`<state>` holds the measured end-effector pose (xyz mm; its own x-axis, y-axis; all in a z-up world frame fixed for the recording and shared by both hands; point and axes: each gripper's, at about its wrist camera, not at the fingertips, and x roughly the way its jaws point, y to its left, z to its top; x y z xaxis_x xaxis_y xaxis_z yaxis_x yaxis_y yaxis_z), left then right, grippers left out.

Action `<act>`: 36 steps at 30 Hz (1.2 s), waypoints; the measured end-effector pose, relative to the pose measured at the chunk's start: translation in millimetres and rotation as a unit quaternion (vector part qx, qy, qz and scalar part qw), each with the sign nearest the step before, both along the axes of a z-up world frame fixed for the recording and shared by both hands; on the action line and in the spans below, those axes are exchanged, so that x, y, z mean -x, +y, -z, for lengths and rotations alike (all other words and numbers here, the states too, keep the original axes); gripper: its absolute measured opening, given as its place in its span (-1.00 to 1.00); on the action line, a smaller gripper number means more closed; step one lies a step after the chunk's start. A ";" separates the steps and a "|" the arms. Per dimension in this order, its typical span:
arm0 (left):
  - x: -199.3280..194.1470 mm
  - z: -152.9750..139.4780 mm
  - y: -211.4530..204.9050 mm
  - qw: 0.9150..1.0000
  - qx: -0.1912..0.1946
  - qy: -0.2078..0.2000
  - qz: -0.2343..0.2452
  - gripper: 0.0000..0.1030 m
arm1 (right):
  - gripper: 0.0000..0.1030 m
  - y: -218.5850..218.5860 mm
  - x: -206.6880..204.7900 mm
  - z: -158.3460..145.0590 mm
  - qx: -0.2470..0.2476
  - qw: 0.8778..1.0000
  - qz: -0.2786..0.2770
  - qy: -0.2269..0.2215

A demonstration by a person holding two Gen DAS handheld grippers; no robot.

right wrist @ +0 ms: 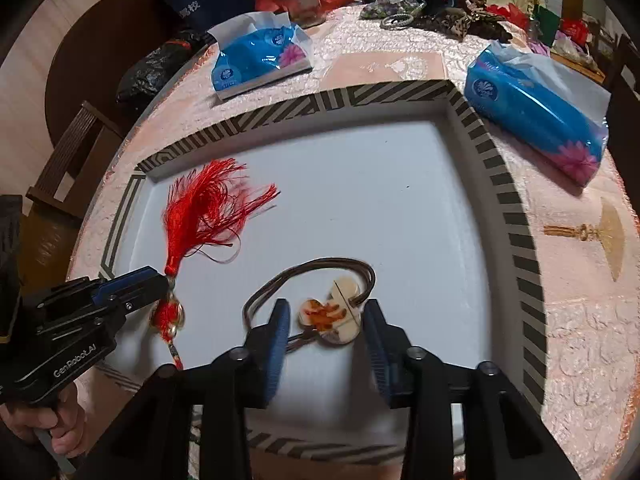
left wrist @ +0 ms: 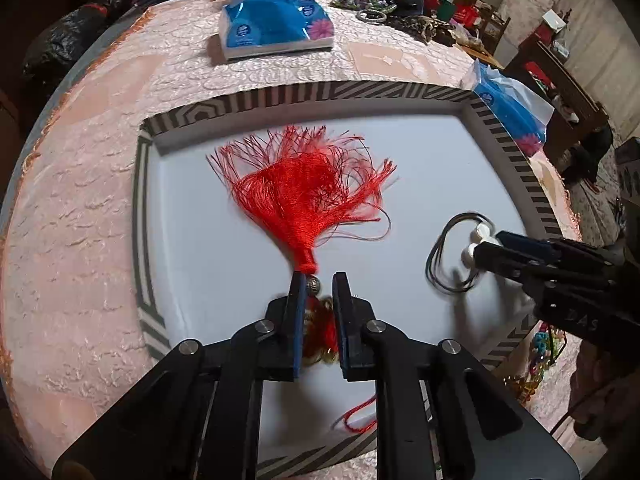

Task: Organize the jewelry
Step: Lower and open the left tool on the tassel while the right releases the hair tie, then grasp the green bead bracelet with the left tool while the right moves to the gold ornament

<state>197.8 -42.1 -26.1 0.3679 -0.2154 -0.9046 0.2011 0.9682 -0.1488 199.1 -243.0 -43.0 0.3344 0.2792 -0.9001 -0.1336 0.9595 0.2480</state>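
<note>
A red tassel ornament with gold coins lies on the white tray at its left. My left gripper is open, its fingers either side of the tassel's knot and coins. A dark hair tie with a cream and orange charm lies on the tray near the front. My right gripper is open, its fingers either side of the charm. In the left wrist view the right gripper reaches the hair tie from the right. The left gripper shows at the left in the right wrist view, beside the tassel.
The tray has a striped raised rim and sits on a pink textured tablecloth. Two blue tissue packs lie behind and right of it. A pile of jewelry and bags is at the table's far edge.
</note>
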 end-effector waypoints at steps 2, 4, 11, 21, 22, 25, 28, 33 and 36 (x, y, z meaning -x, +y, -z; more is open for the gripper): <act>4.0 -3.2 3.5 1.000 -0.002 -0.004 -0.002 -0.56 | -0.17 -3.6 3.9 -7.4 0.007 1.000 0.003 -0.010; 8.2 -7.9 6.9 1.000 -0.004 -0.010 -0.004 -0.50 | -0.16 -9.4 9.4 -16.4 0.007 1.000 0.008 -0.018; 44.4 -36.8 9.6 0.999 0.018 -0.044 0.013 -0.50 | -0.17 -38.0 51.5 -49.1 0.013 0.998 0.032 -0.061; 128.2 -10.9 -25.2 0.994 0.020 -0.018 0.103 -0.49 | -0.17 -46.9 151.5 -33.7 -0.025 0.997 0.002 -0.067; 132.8 -3.7 -29.5 0.994 0.015 -0.012 0.108 -0.49 | -0.18 -42.8 158.6 -27.1 -0.033 0.998 -0.006 -0.061; 138.3 12.9 -36.6 0.994 -0.006 -0.010 0.113 -0.49 | -0.25 -33.9 169.0 -15.5 -0.044 0.997 -0.017 -0.055; 136.6 18.4 -38.2 0.993 -0.015 -0.011 0.113 -0.49 | -0.27 -26.9 167.5 -13.5 -0.050 0.996 -0.025 -0.066; 131.2 19.6 -34.7 0.994 -0.004 -0.008 0.106 -0.49 | -0.32 -16.5 151.8 -7.3 -0.044 0.996 -0.041 -0.067; 130.0 19.1 -31.4 0.995 0.005 -0.008 0.104 -0.49 | -0.32 -13.9 144.8 3.7 -0.029 0.997 -0.042 -0.054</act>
